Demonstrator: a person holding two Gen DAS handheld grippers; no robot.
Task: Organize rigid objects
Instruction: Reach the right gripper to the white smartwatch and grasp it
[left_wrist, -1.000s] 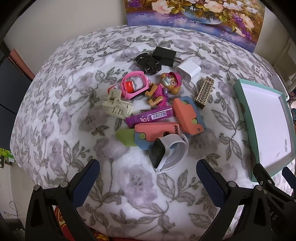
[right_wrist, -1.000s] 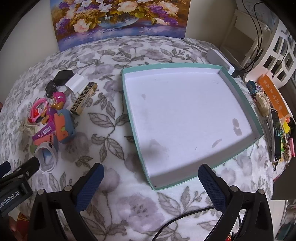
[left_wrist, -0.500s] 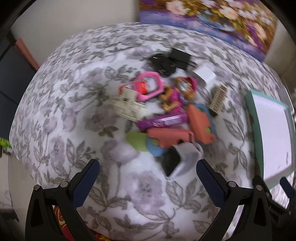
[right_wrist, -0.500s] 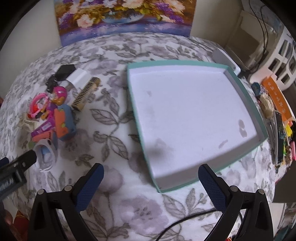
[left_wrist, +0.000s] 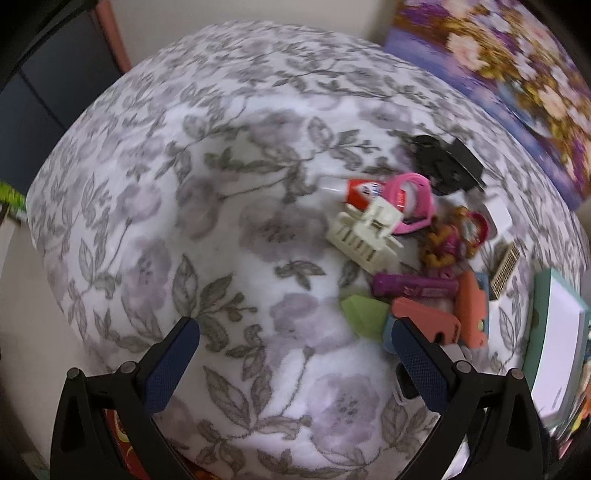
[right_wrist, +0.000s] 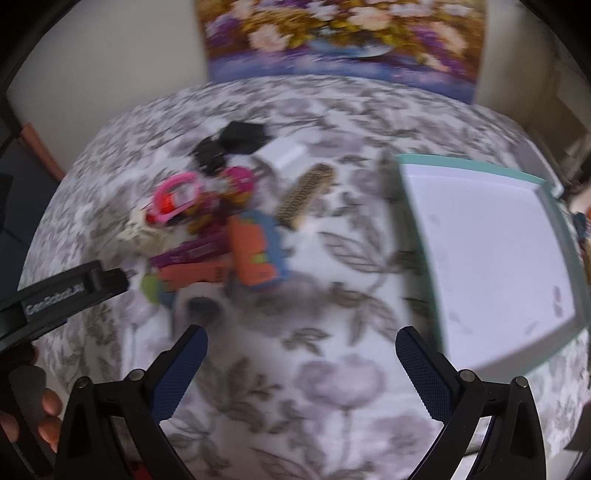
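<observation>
Floral cloth (left_wrist: 229, 229) | toy pile (left_wrist: 424, 266) beyond right finger of left hand-held gripper (left_wrist: 295, 365) | both spread apart, empty

Domestic room, likely living space. Evidence: grey floral cloth (left_wrist: 229, 236) over the bench, flower painting (right_wrist: 343, 37) propped against a plain wall, household clutter (left_wrist: 417, 258) of toys, hair clip, chargers, beside a teal tray (right_wrist: 554, 192).

a floral-patterned cloth (left_wrist: 258, 236) is covering the surface and carrying everything. a jumble of small things is lying on it: a cream hair claw (left_wrist: 364, 230), a pink band (left_wrist: 412, 201), a purple tube (left_wrist: 415, 287), black chargers (left_wrist: 445, 168). a teal-rimmed tray (right_wrist: 413, 236) is sitting beside them, apart.
</observation>
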